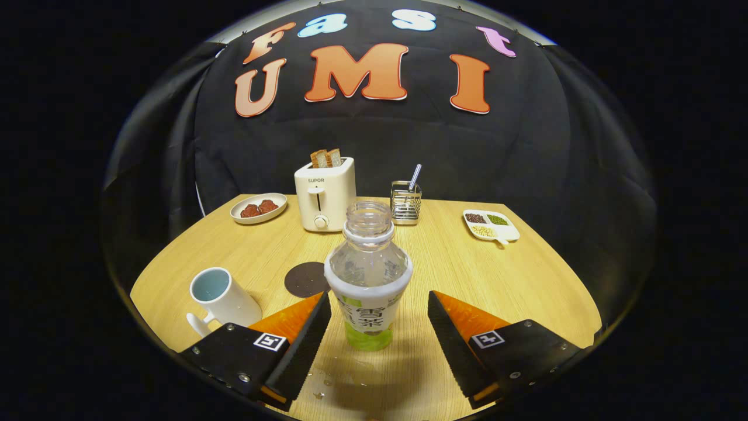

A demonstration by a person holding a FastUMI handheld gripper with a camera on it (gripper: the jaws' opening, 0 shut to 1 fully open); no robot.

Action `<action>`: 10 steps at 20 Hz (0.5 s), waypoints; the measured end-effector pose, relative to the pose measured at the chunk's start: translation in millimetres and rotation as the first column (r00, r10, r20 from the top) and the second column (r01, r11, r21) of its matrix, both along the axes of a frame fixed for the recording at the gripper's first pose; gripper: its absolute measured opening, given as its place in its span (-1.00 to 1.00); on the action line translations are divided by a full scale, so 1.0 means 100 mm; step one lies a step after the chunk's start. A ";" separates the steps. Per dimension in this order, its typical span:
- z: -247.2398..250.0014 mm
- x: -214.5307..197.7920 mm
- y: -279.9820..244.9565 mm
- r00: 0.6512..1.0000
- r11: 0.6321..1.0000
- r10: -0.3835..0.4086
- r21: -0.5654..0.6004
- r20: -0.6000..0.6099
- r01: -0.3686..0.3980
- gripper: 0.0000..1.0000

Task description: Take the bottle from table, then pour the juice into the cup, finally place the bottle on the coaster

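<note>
A clear plastic bottle (368, 278) with a white and green label and no cap stands upright on the wooden table (514, 275), right between my two fingers. My gripper (378, 313) is open: the left finger nearly touches the bottle's label and the right finger stands well apart from it. A white mug (221, 298) with a pale blue inside sits to the left, just beyond the left finger. A dark round coaster (307, 279) lies flat behind the left finger, between the mug and the bottle.
At the back of the table stand a cream toaster (325, 194) with toast in it, a plate of red food (258, 208), a wire holder (406, 202) with a utensil and a divided dish of beans (491, 225). Water drops (333, 377) lie near the front edge.
</note>
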State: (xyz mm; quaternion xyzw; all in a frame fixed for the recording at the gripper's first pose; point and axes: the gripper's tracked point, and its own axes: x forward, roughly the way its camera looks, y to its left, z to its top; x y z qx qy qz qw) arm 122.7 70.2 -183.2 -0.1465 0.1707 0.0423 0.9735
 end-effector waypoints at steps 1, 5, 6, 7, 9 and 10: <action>-0.02 0.05 -0.01 1.000 1.000 -0.006 -0.001 -0.006 0.006 0.98; -0.08 0.14 0.07 0.999 1.000 -0.003 0.027 -0.043 0.004 0.58; -0.07 0.15 0.08 0.999 1.000 -0.008 0.029 -0.043 0.009 0.42; -0.08 0.11 0.07 0.998 1.000 -0.017 0.020 -0.065 0.019 0.26; -0.03 0.02 0.08 0.996 0.999 -0.036 0.018 -0.080 0.038 0.15; 0.02 -0.01 0.09 0.995 0.999 -0.048 0.011 -0.084 0.049 0.13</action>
